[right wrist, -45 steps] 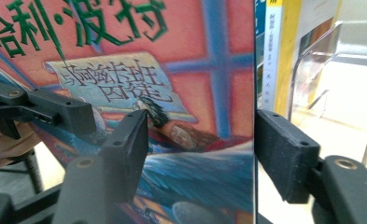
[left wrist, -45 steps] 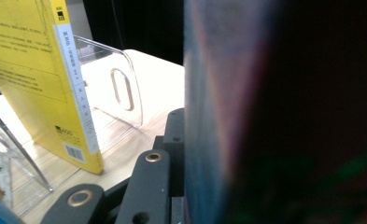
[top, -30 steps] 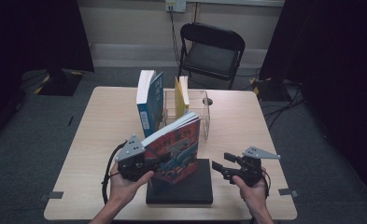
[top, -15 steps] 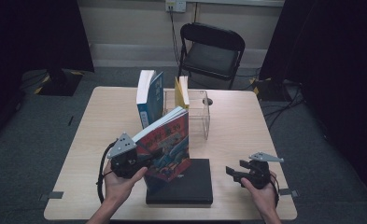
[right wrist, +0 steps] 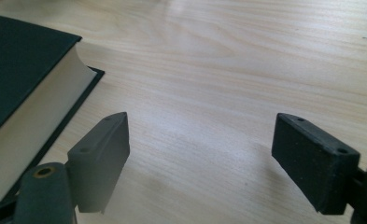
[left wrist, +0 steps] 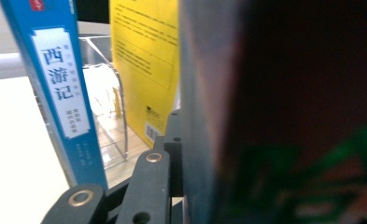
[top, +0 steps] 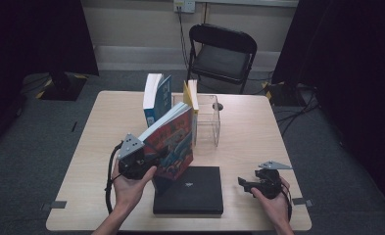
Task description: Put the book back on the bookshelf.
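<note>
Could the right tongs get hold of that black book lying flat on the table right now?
Probably yes. The right tongs stand open and empty, low over the table just beside the black book, with only bare wood between them. The red book held in the left tongs leans over the far side.

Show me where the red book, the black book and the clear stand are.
red book point(top: 173, 149), high view, front cover
black book point(top: 192, 188), high view, top cover
clear stand point(top: 210, 125), high view, front wall

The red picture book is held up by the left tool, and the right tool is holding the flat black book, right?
Not quite: the right tool holds nothing; the right gripper view shows it open over bare table beside the flat black book. The left tool does hold the red picture book.
</note>
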`<state>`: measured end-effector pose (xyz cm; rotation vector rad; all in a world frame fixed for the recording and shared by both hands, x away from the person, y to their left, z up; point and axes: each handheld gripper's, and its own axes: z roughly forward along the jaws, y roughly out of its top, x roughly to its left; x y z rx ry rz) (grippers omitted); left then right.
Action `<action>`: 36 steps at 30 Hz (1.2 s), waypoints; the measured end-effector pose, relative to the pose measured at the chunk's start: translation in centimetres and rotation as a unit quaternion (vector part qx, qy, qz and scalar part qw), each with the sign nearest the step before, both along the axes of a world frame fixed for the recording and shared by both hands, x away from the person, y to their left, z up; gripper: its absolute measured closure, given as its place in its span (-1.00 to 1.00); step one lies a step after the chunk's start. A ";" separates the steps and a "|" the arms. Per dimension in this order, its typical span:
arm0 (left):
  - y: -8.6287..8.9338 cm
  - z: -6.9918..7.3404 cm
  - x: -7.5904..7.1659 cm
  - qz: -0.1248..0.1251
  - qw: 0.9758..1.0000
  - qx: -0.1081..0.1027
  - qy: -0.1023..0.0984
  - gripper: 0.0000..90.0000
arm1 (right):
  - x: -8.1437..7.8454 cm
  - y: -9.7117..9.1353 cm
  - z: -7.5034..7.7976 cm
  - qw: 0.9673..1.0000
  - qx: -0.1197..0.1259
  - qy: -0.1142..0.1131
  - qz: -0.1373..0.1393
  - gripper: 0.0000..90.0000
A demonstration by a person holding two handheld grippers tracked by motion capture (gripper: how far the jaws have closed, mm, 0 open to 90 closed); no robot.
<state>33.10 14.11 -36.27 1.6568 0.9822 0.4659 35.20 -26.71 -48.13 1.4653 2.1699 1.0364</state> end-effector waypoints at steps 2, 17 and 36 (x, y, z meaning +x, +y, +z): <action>0.0 0.1 0.3 0.011 1.000 -0.001 0.004 0.66 | 0.0 0.1 -0.1 1.000 -0.011 0.000 0.000 -0.58; 0.4 0.4 1.3 0.049 0.999 -0.017 0.012 0.66 | -0.1 0.9 -1.8 0.998 -0.058 -0.035 0.001 -0.70; -2.3 1.2 3.1 0.079 0.997 -0.003 0.009 0.66 | -0.2 1.0 -1.8 0.998 -0.058 -0.035 -0.001 -0.70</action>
